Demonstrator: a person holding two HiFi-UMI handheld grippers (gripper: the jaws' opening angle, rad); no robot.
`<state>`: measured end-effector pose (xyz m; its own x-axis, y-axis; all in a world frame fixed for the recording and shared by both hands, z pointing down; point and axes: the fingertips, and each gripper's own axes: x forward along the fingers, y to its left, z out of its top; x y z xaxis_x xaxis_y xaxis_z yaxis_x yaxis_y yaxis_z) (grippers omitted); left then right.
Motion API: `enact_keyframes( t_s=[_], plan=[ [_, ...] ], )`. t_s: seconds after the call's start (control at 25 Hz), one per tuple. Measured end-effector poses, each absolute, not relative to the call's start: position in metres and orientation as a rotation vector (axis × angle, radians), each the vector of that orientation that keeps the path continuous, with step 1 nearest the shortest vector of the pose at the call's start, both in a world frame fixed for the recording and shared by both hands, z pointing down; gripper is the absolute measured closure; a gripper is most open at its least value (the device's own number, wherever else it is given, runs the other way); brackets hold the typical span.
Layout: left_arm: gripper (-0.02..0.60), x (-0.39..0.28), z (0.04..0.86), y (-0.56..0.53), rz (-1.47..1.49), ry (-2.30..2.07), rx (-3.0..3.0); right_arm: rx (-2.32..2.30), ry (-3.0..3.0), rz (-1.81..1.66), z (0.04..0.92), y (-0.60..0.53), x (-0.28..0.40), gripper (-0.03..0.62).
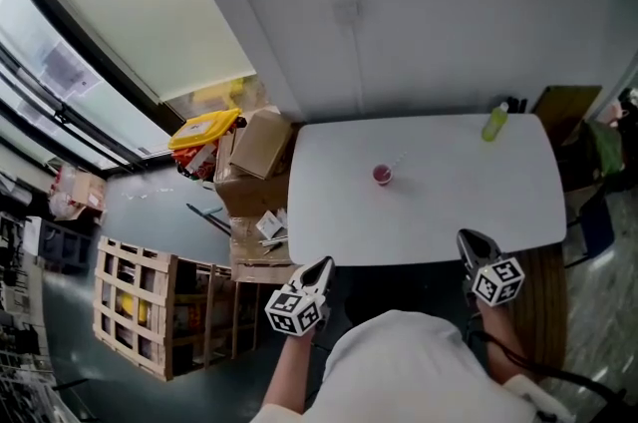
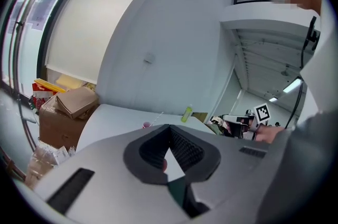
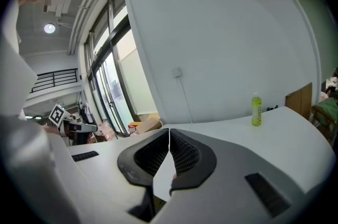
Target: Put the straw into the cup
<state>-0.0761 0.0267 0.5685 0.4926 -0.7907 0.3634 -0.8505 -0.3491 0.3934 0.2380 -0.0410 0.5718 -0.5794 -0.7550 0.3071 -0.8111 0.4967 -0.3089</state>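
Left gripper (image 1: 323, 264) and right gripper (image 1: 467, 238) were held low at the near edge of the white table (image 1: 449, 211), jaws together, nothing between. Red cup (image 1: 382, 175) stood mid-table, straw (image 1: 400, 158) just beside it. Green bottle (image 1: 494, 123) stood at the far edge; cardboard boxes (image 1: 259, 144) sat left of the table.

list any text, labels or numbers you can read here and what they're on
No text can be read in any view.
green bottle: label too small to read.
cardboard boxes: no legible print.
yellow package: print too blurred to read.
marker cubes: black-and-white square patterns only, no letters or numbers.
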Motion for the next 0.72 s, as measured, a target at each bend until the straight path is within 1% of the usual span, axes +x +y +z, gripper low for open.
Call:
enact_keyframes(
  t_s=[0.72],
  plan=[
    [0.58,-0.093,0.561,0.022,0.113,-1.306,2.234,1.346,-2.61,0.541,0.556,-0.027,0.211,0.559]
  ],
)
